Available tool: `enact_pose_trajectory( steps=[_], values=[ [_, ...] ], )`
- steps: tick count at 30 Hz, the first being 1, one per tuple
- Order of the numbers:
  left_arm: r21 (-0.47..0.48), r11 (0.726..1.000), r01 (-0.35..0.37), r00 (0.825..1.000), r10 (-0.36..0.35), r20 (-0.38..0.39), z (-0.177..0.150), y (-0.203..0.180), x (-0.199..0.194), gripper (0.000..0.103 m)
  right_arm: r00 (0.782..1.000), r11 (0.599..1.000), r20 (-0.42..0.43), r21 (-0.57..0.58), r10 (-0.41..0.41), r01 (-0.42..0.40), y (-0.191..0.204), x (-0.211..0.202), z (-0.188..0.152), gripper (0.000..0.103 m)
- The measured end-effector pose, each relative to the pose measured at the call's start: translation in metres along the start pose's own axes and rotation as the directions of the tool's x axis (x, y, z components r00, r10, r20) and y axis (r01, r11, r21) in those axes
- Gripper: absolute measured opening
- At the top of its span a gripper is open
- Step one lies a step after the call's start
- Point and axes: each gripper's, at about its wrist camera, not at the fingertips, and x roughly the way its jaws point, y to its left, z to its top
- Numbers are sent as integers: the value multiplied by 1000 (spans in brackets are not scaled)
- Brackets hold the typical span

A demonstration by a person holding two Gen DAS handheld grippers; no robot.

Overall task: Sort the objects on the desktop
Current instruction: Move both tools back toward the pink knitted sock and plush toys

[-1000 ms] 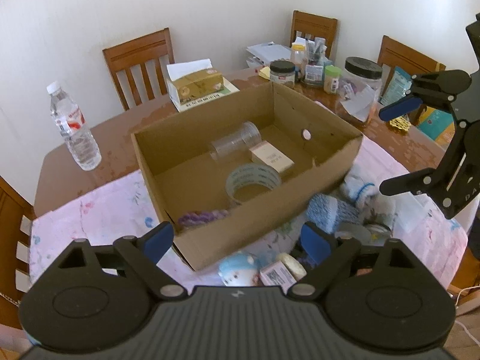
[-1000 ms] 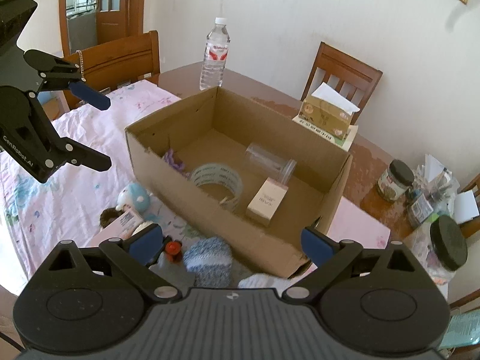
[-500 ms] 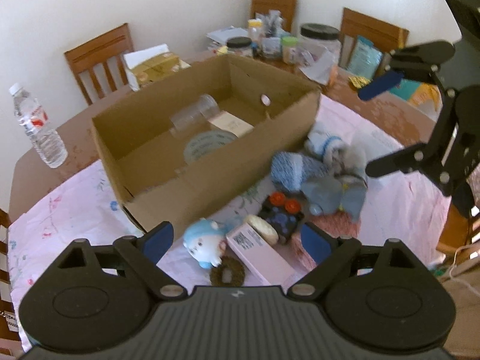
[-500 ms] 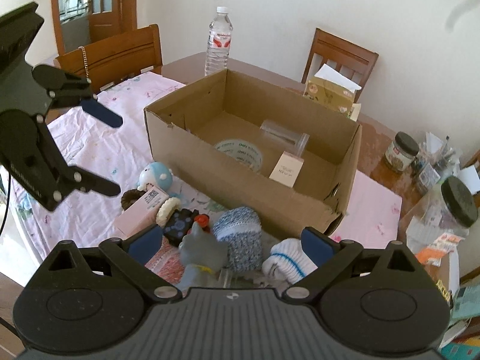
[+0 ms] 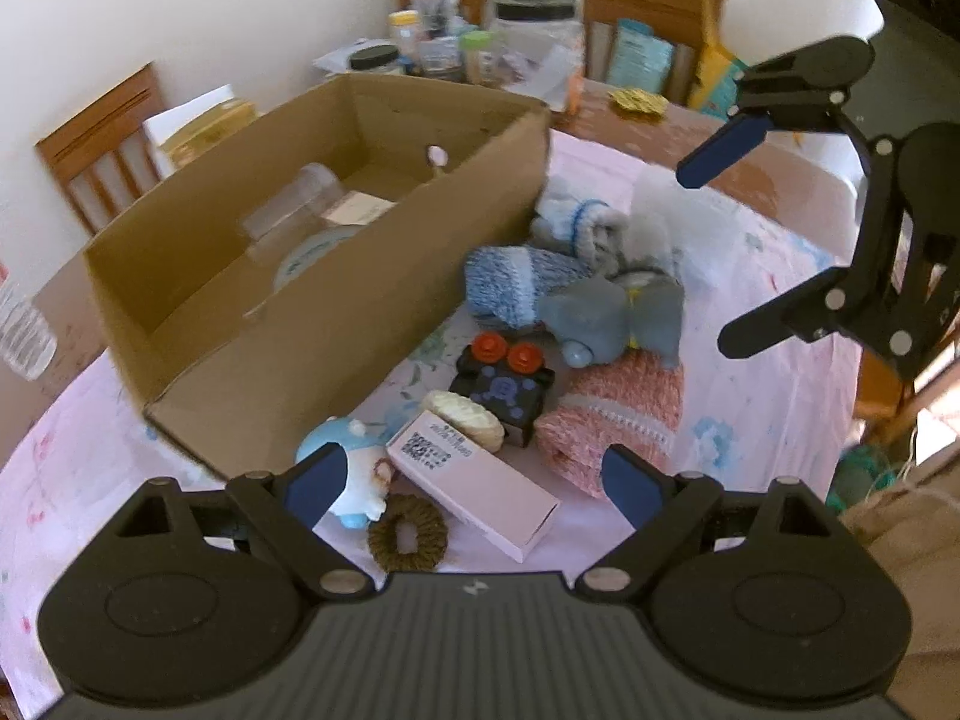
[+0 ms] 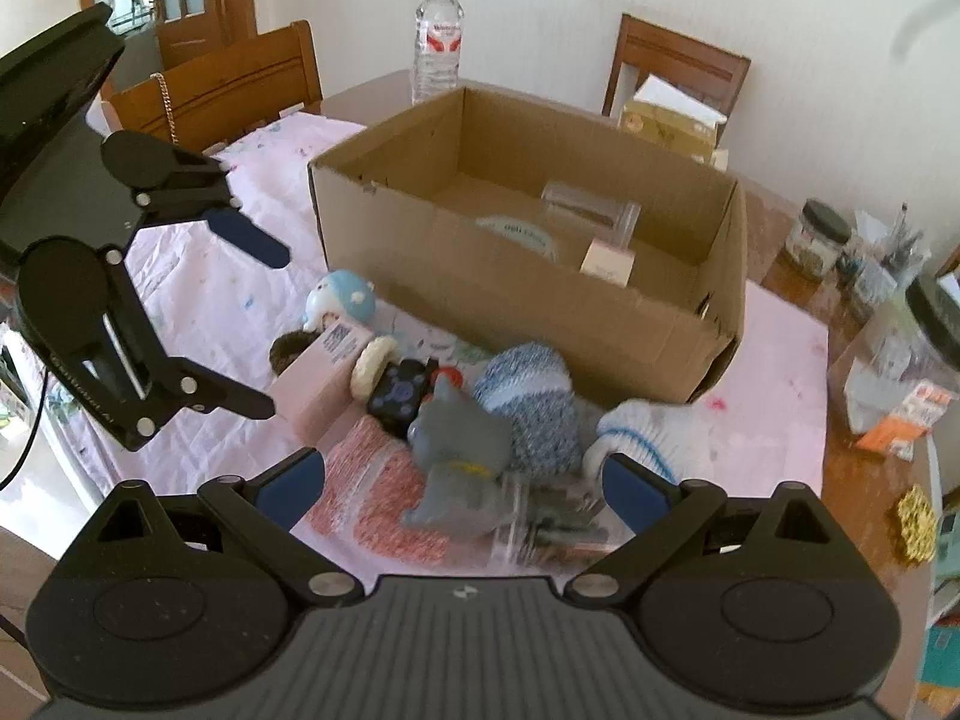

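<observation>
- Left hand-held gripper (image 5: 474, 483): jaws spread wide, nothing between them, above pink box (image 5: 474, 483) and brown ring (image 5: 408, 534).
- Right hand-held gripper (image 6: 462, 483): likewise released, over grey elephant toy (image 6: 462, 444) (slightly blurred).
- Loose items lie on the table (image 6: 198, 294), just beside cardboard box (image 6: 522, 306).

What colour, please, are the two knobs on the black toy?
Red knobs on the black toy; clearest in the left wrist view.

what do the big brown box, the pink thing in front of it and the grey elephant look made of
The big brown open box looks like matte corrugated cardboard: raw folded edges, creased walls. The pink ribbed item seems knitted yarn, with visible stitch rows. The grey elephant toy looks smooth and matte, likely soft plastic or rubber; blur leaves that open.
</observation>
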Motion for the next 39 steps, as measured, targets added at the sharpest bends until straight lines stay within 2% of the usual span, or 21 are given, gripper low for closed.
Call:
enact_pose_trajectory(
  steps=[4, 8, 11, 15, 21, 29, 39],
  values=[
    [113, 993, 22, 1000, -19, -24, 0, -5, 12, 92, 1000, 999, -24, 34, -7, 8, 4, 3, -10, 101],
    [226, 973, 40, 999, -32, -40, 0, -9, 22, 92, 999, 998, -44, 53, -15, 17, 10, 5, -19, 101],
    [274, 961, 45, 998, -33, -48, 2, -8, 30, 92, 998, 997, -61, 82, -10, 15, 14, 9, -28, 101],
    [313, 946, 88, 995, -67, -76, 2, -5, 38, 92, 997, 992, -83, 123, -1, 11, 19, 17, -39, 101],
    [420, 895, 153, 987, -118, -107, 0, -9, 43, 92, 995, 987, -93, 163, 22, -7, 29, 31, -47, 101],
    [462, 871, 167, 985, -123, -125, 1, -2, 49, 91, 996, 989, -82, 149, 37, -25, 41, 50, -46, 101],
    [465, 862, 203, 978, -152, -145, -1, 3, 53, 84, 999, 991, -34, 131, -14, 19, 52, 66, -42, 101]
  ],
)
